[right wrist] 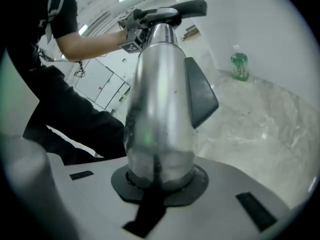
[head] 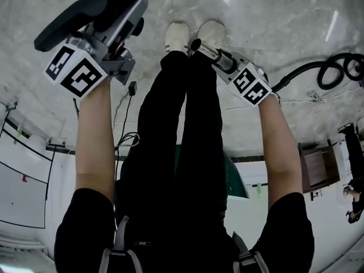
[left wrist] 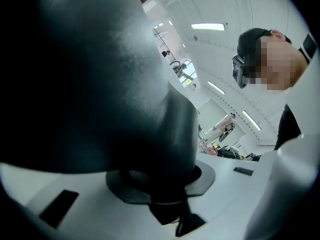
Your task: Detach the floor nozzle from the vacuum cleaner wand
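Observation:
The dark grey floor nozzle (head: 85,13) hangs at the upper left of the head view, with my left gripper (head: 120,32) shut on its neck. In the left gripper view the nozzle (left wrist: 100,84) fills most of the frame, clamped at my left gripper (left wrist: 162,186). My right gripper (head: 211,52) is shut on the silver wand (head: 205,49), whose open end points up-left. A gap shows between wand and nozzle. In the right gripper view the wand (right wrist: 160,104), with its dark latch (right wrist: 200,96), rises from my right gripper (right wrist: 160,179); the nozzle (right wrist: 185,6) shows beyond its tip.
My legs and white shoes (head: 177,34) stand between the two grippers. A black hose (head: 333,67) coils on the marble floor at the right, and a black cable (head: 126,110) lies at the left. A green bottle (right wrist: 239,66) stands by the wall, and a brown cabinet (head: 318,166) at the right.

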`<state>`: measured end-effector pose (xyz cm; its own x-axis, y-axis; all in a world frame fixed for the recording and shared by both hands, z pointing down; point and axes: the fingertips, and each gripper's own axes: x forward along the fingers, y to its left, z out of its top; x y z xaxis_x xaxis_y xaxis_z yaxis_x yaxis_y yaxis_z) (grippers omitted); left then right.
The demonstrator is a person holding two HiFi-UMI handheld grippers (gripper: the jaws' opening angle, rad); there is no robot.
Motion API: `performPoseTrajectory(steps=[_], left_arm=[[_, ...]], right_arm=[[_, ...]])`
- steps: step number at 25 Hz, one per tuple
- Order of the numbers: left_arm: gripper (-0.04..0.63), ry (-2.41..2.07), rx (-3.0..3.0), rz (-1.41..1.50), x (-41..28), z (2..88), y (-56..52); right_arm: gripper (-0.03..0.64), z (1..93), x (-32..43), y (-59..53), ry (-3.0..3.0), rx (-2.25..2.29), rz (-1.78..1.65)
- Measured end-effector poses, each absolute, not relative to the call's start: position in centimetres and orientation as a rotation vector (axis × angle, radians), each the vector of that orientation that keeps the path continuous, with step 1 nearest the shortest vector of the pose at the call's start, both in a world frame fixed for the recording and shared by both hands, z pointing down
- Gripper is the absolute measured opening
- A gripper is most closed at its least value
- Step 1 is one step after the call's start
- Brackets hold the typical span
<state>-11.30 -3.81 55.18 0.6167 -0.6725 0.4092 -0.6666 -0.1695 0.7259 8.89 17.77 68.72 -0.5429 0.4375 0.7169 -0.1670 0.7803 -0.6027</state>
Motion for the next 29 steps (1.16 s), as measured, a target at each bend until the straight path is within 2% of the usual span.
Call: performPoseTrajectory(steps=[6,29], left_arm=[[0.123,-1.087,1.793,-0.005,-9.0,57.0,-2.9],[0.123,-1.106,1.756,0.000,-6.7,58.6,-1.3]], right_arm=[[0.052,70.7,7.9,16.6,-1.988,-0.216,0.524],[0.052,71.6,6.9,12.6,-2.050,0.066,0.391]])
